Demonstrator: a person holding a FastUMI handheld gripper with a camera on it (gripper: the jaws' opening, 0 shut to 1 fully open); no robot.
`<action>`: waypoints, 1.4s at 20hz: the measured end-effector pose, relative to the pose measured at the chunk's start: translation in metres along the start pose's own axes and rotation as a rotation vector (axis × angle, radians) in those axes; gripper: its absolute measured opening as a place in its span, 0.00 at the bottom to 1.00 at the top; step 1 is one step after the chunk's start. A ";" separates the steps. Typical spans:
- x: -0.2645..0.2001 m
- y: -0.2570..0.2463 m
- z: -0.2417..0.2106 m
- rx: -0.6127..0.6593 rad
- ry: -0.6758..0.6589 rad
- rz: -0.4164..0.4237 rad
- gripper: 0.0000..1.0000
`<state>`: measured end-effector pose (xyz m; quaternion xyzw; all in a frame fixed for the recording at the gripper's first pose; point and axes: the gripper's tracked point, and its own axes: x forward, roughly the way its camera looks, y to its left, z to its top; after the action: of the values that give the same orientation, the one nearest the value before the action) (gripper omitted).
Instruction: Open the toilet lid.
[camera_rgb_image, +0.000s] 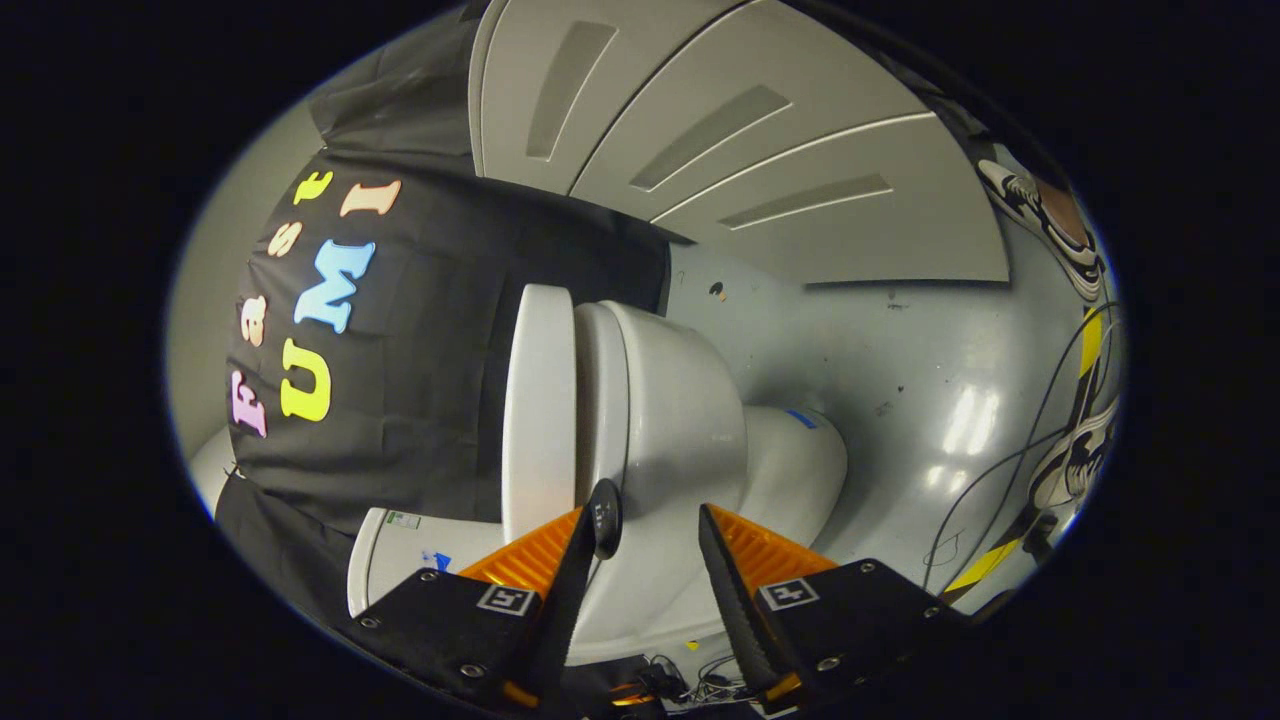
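Here you have a glossy grey floor (900, 400) with cables (1010, 480) trailing across it and grey panels (760, 150) beyond. Your gripper (650, 520) is rolled sideways, its fingers (740, 570) spread wide, holding nothing. The toilet (680, 420) sits just ahead of them, and its lid (538, 400) stands edge-on against the black cloth wall (430, 350), long axis running away from your fingertips.
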<state>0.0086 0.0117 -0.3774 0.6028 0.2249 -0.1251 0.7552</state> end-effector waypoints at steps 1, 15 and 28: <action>0.002 0.006 0.002 0.013 -0.012 0.029 0.63; 0.006 0.022 -0.007 -0.062 -0.018 0.020 0.00; -0.041 0.181 -0.026 -0.642 -0.058 0.086 0.00</action>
<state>0.0511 0.0768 -0.2068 0.3392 0.2058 -0.0329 0.9173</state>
